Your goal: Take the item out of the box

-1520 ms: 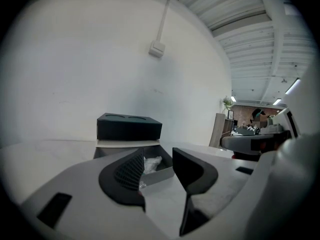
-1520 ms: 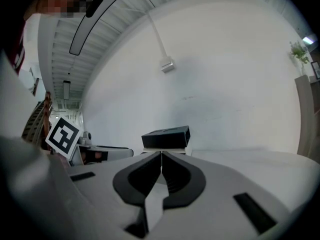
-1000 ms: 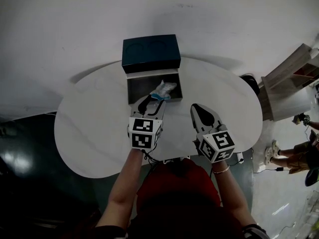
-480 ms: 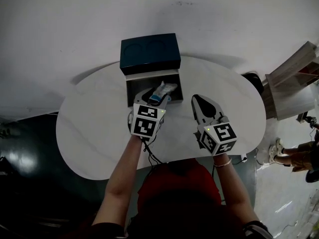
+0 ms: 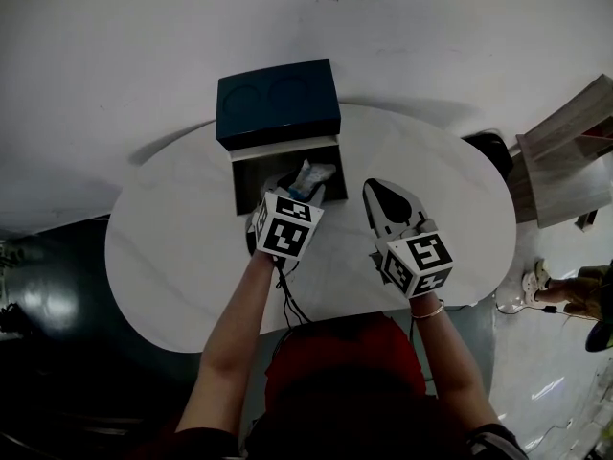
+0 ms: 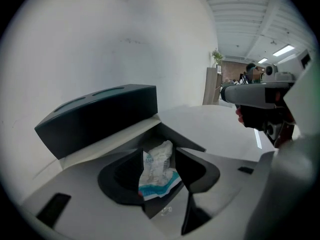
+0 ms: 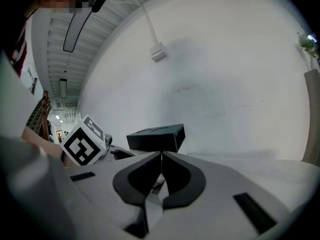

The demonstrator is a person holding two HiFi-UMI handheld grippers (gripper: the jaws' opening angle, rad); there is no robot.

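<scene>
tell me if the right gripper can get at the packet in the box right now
Probably not. The left gripper is in the open box with its jaws closed on the packet, filling the way in. The right gripper sits outside, to the box's right, jaws together.

Even, bright indoor light — soft shadows, fisheye-bent edges, dark corner vignettes.

- Holds the left gripper (image 6: 159, 156) over the open box (image 5: 278, 103), forearm stretched forward, jaws pinching a crumpled packet (image 6: 156, 170).
- Keeps the right gripper (image 7: 161, 156) just right of the box, jaws pressed together.
</scene>
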